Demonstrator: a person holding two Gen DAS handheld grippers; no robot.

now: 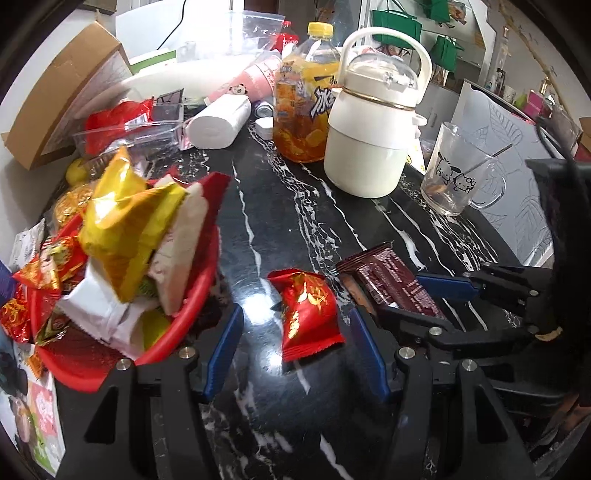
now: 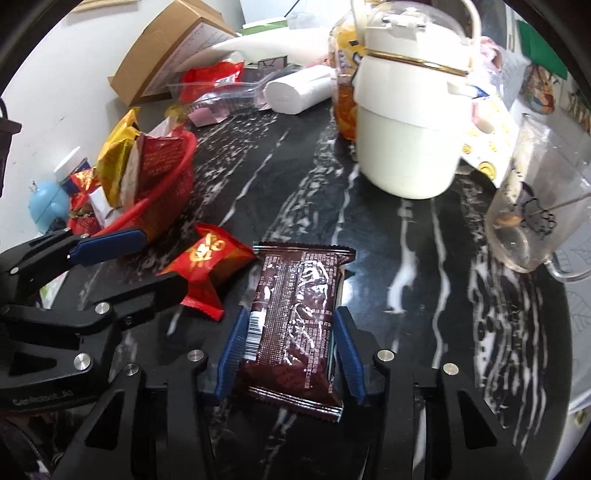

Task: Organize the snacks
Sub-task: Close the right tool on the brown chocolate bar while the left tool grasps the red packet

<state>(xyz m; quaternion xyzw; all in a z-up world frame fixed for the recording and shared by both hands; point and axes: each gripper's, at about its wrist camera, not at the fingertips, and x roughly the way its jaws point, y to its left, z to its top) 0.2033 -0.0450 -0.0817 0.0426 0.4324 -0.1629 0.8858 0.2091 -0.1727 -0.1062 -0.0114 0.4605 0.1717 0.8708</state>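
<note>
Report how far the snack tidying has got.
Done: the red basket is already heaped with packets. In hand: the right gripper has its pads against the brown snack bar on the table; the left gripper straddles the red packet, pads clear. Left: both go into the basket.

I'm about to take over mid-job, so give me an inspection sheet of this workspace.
Surface: black marble table, glossy, white-veined.
Job's things: red basket heaped with snacks; red snack packet and brown snack packet loose on the table.
Clutter: white kettle, juice bottle, glass mug, paper roll, cardboard box.
Grippers: left hand-held gripper open around the red packet; right hand-held gripper pads against the brown packet.
Cables: black cable at the back.
Surroundings: green bags hanging.
</note>
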